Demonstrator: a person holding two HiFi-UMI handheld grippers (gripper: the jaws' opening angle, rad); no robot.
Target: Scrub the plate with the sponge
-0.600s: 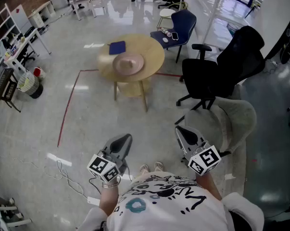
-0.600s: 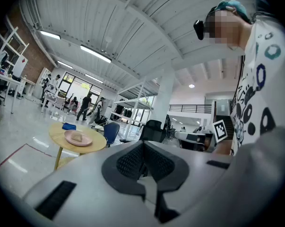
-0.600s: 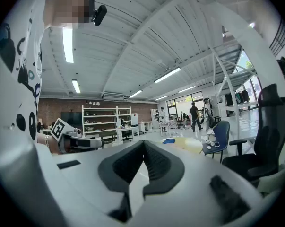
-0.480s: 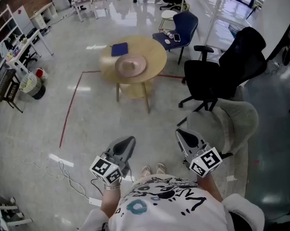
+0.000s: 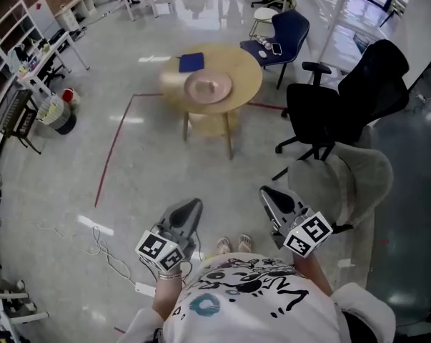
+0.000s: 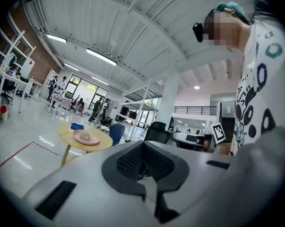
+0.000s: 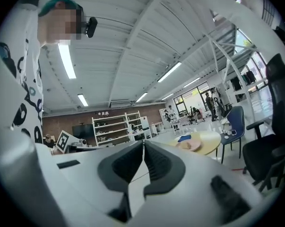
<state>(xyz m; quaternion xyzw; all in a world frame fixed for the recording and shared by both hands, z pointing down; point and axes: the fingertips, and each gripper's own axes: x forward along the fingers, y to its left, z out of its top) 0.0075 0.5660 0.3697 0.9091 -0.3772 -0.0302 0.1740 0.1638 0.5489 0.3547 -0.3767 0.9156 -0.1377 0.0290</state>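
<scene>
A pink plate [image 5: 208, 86] lies on a round wooden table [image 5: 245, 77] several steps ahead of me, with a small tan sponge [image 5: 214, 86] on it. The left gripper view shows the plate [image 6: 85, 137] and the sponge [image 6: 85, 135] far off, and so does the right gripper view, with the plate [image 7: 192, 145] beyond the jaws. My left gripper [image 5: 194, 204] and right gripper [image 5: 264, 190] are held close to my body, level, both shut and empty. Their jaws meet in the left gripper [image 6: 143, 144] and right gripper [image 7: 143, 144] views.
A blue flat item [image 5: 191, 61] lies on the table behind the plate. A black office chair [image 5: 347, 106] and a grey armchair [image 5: 347, 174] stand at the right, a blue chair [image 5: 288, 28] beyond the table. Red floor tape [image 5: 115, 148], cables [image 5: 101, 252] and shelves [image 5: 29, 56] are at the left.
The table with the plate sits a little further right and higher in the head view than before. Both grippers stay shut in about the same place near my body.
</scene>
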